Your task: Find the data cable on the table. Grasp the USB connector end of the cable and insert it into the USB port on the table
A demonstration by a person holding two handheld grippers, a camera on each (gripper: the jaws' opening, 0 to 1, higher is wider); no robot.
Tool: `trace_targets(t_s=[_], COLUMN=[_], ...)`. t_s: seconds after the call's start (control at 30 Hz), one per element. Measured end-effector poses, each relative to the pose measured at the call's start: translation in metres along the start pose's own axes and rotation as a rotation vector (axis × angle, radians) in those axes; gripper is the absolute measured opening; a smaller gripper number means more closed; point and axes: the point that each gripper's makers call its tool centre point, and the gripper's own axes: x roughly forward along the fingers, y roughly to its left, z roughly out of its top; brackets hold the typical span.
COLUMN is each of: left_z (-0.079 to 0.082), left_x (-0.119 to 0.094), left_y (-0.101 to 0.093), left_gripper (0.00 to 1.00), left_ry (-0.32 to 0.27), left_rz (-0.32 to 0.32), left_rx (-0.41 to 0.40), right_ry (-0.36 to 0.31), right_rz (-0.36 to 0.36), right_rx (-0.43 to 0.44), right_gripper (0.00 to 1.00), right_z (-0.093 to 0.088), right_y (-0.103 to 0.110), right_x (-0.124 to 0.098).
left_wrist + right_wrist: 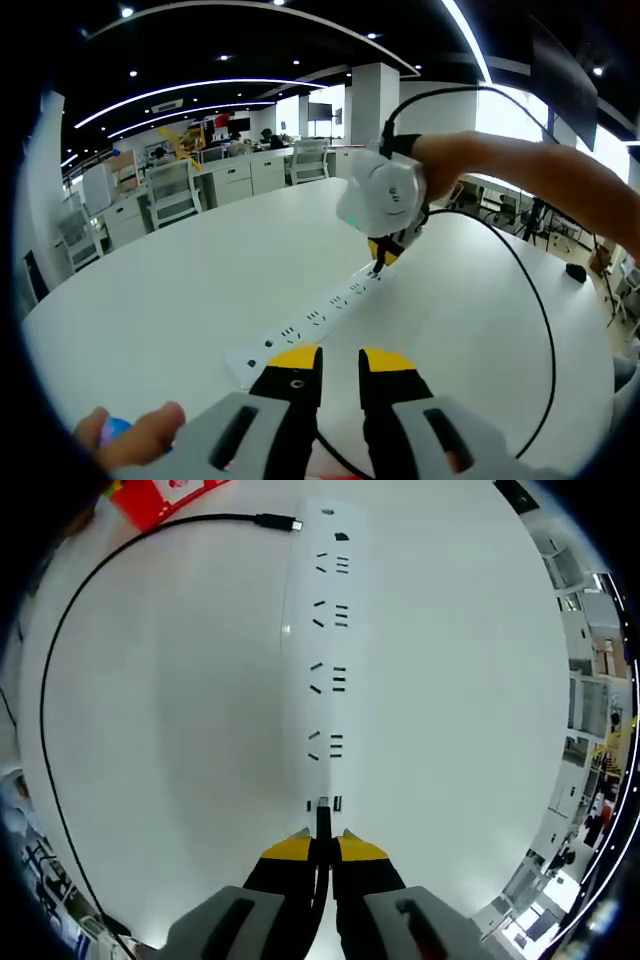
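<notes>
- The room is an open office with ceiling light strips, white desks and chairs at the back; the work takes place on a wide white surface (150,300).
- A long white power strip (325,650) lies flat on the surface, its sockets in a row and a small group of USB ports at the end nearest the right tool.
- The right tool (323,852) has its yellow-tipped jaws closed on the USB connector (323,815) of the black data cable (60,680). The connector sits at the USB ports, touching the strip; whether it is fully seated cannot be told.
- In the left gripper view the right tool (380,262) points down onto the far end of the power strip (320,315), which suits a push into a port.
- The grip is placed close behind the plug, probably to keep the connector stiff and aligned during the push.
- The cable runs from the jaws in a broad loop across the surface; its other small plug (280,522) rests just beside the strip's far end, near a red item (160,498) at the surface's edge.
- The left tool (340,375) hovers above the near end of the strip, jaws narrowly apart and holding nothing. It appears to be standing by, perhaps to steady the strip.
- Judgement: the task is at the insertion step.
</notes>
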Motion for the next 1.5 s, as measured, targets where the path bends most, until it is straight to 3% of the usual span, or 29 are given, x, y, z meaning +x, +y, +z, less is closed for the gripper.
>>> trace_targets(t_s=[0.3,0.8,1.13,1.5], left_z=[0.000,0.000,0.000,0.000], left_x=[0.000,-0.001,-0.001,-0.001], left_y=[0.000,0.000,0.000,0.001], left_gripper=[0.16,0.16,0.16,0.16], left_ry=[0.000,0.001,0.001,0.003], left_rz=[-0.001,-0.003,-0.002,-0.001], left_rx=[-0.001,-0.002,-0.002,-0.001], right_ry=[-0.015,0.018,0.036,-0.018], right_rz=[0.057,0.177,0.180,0.170], right_rx=[-0.024,-0.116,-0.142,-0.115], right_gripper=[0.09,0.09,0.08,0.08], right_z=[0.004,0.008,0.011,0.012], right_y=[0.003,0.001,0.000,0.000], right_x=[0.000,0.001,0.001,0.008])
